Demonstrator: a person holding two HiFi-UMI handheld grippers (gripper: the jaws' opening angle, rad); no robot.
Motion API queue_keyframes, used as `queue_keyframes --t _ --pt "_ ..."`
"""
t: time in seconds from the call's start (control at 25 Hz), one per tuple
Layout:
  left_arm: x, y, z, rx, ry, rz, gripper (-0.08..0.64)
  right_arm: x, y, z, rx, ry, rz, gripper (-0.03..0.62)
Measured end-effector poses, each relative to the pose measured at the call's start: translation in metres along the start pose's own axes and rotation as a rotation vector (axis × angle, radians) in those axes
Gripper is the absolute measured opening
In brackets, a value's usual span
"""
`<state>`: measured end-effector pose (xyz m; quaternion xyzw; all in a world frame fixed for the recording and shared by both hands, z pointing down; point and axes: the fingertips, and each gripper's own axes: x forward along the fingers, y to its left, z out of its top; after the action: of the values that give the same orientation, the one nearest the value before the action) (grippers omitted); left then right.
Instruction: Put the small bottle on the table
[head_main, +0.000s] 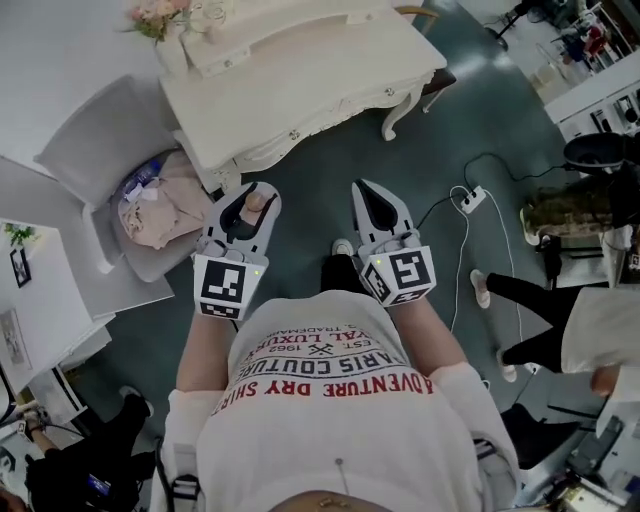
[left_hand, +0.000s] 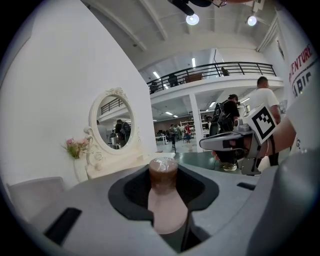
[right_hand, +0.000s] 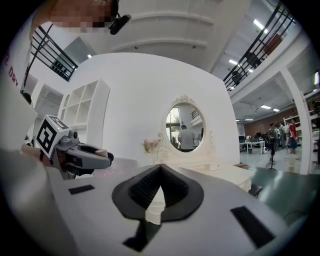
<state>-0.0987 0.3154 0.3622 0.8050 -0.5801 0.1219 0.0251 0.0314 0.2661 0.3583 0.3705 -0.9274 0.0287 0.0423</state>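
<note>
The small bottle (head_main: 247, 206), pale pink with a brown cap (left_hand: 163, 169), stands upright between the jaws of my left gripper (head_main: 245, 190), which is shut on its body. The same bottle (left_hand: 166, 205) fills the middle of the left gripper view. My right gripper (head_main: 364, 190) is beside it, shut and empty, its pads meeting at the tip (right_hand: 160, 172). Both are held over the dark floor, just short of the white dressing table (head_main: 330, 70). The table's oval mirror (left_hand: 114, 122) shows ahead in both gripper views.
A grey chair (head_main: 90, 150) holding pink cloth (head_main: 160, 210) stands left of the table. Pink flowers (head_main: 155, 15) sit on the table's far left. A power strip (head_main: 470, 200) and cables lie on the floor at right, near a person's legs (head_main: 540, 300).
</note>
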Motion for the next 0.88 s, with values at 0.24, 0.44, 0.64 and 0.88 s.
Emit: queue_keyframes --t 0.24,0.44,0.64,0.88 --pt "0.089 0.011 0.022 -0.020 0.013 0.065 0.140 0.053 -0.083 0.011 -0.001 0.006 0.064 -0.002" --pt "0.177 0.017 0.039 -0.038 0.016 0.115 0.140 0.096 -0.162 0.013 -0.025 0.020 0.112 -0.002" --pt "0.255 0.016 0.048 -0.036 0.020 0.129 0.140 0.131 -0.234 0.010 -0.018 0.022 0.129 -0.002" --pt "0.326 0.019 0.054 -0.046 0.045 0.108 0.140 0.163 -0.301 0.004 0.006 0.043 0.104 -0.002"
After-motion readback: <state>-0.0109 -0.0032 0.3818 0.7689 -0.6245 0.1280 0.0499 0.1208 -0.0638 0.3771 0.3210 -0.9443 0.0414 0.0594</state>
